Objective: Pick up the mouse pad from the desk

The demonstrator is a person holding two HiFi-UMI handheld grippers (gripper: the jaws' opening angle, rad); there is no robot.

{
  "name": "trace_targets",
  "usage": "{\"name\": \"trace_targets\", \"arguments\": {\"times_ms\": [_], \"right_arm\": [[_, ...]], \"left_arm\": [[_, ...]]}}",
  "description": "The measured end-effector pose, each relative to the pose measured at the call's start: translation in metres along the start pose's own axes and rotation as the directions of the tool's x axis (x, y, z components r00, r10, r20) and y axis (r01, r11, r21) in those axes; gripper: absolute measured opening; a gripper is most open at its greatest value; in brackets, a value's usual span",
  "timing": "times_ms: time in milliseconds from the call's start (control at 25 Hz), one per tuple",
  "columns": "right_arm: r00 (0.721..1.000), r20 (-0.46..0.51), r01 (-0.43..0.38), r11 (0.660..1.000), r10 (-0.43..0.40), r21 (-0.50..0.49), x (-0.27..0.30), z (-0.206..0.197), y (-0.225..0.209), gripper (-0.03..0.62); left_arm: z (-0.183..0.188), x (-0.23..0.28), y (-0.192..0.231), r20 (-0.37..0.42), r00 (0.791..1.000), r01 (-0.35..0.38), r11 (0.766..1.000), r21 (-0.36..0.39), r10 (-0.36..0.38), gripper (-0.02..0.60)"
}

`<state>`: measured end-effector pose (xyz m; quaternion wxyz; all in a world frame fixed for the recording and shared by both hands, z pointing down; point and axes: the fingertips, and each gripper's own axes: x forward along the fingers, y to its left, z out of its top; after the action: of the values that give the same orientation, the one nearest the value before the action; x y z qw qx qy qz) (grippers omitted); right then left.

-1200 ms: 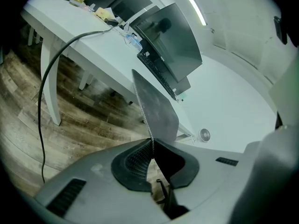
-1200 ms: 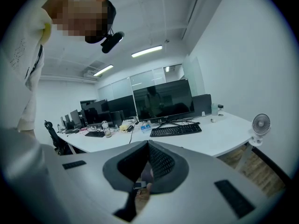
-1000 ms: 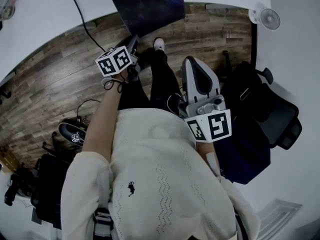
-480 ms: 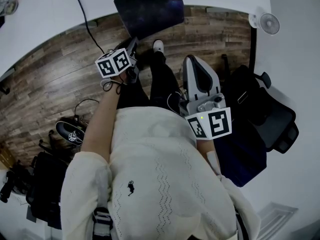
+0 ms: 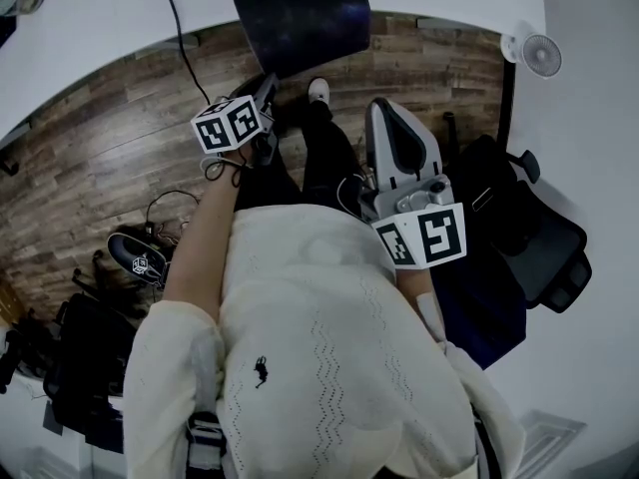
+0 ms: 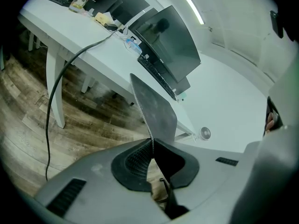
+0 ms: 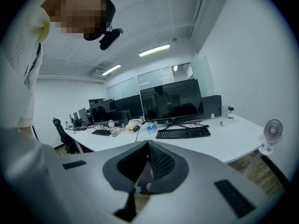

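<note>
The mouse pad [image 5: 300, 18], a dark thin sheet, is off the desk and sticks out over the wooden floor from my left gripper [image 5: 268, 86]. In the left gripper view the pad [image 6: 156, 108] stands edge-on, rising from the jaws, and the left gripper [image 6: 151, 143] is shut on its near edge. My right gripper [image 5: 382, 118] hangs beside the person's leg, apart from the pad. Seen in the right gripper view, that gripper [image 7: 148, 144] is shut with nothing between its pads.
A white desk [image 5: 90, 28] curves along the top with a black cable [image 5: 172, 23] hanging off it. A small fan [image 5: 540, 54] and a black office chair [image 5: 544, 242] are at the right. A monitor [image 7: 170, 99] and keyboard [image 7: 183, 132] sit on the desk ahead.
The left gripper keeps the pad held the same way. The right gripper has tilted slightly, and the head view has drifted a little.
</note>
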<state>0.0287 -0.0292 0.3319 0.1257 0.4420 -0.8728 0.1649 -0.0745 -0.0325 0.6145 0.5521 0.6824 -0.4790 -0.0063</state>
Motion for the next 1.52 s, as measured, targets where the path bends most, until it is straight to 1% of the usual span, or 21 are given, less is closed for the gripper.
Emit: {"name": "trace_targets", "arguments": {"times_ms": [440, 760, 1240, 1520], "right_arm": [[0.999, -0.003, -0.033, 0.999, 0.033, -0.005, 0.007, 0.002, 0.006, 0.000], [0.999, -0.003, -0.042, 0.999, 0.042, -0.007, 0.008, 0.002, 0.009, 0.000], [0.999, -0.005, -0.051, 0.999, 0.051, -0.012, 0.008, -0.001, 0.018, 0.000], [0.999, -0.005, -0.047, 0.999, 0.047, -0.011, 0.006, -0.004, 0.020, 0.000]], "left_arm": [[0.001, -0.010, 0.004, 0.012, 1.000, -0.005, 1.000, 0.004, 0.005, 0.021], [-0.005, -0.018, 0.007, -0.002, 1.000, -0.018, 1.000, 0.020, 0.018, 0.021], [-0.011, -0.028, 0.007, -0.023, 1.000, -0.011, 0.999, 0.044, 0.012, 0.021], [-0.020, -0.036, 0.013, -0.042, 0.999, -0.024, 0.998, 0.059, 0.026, 0.021]]}}
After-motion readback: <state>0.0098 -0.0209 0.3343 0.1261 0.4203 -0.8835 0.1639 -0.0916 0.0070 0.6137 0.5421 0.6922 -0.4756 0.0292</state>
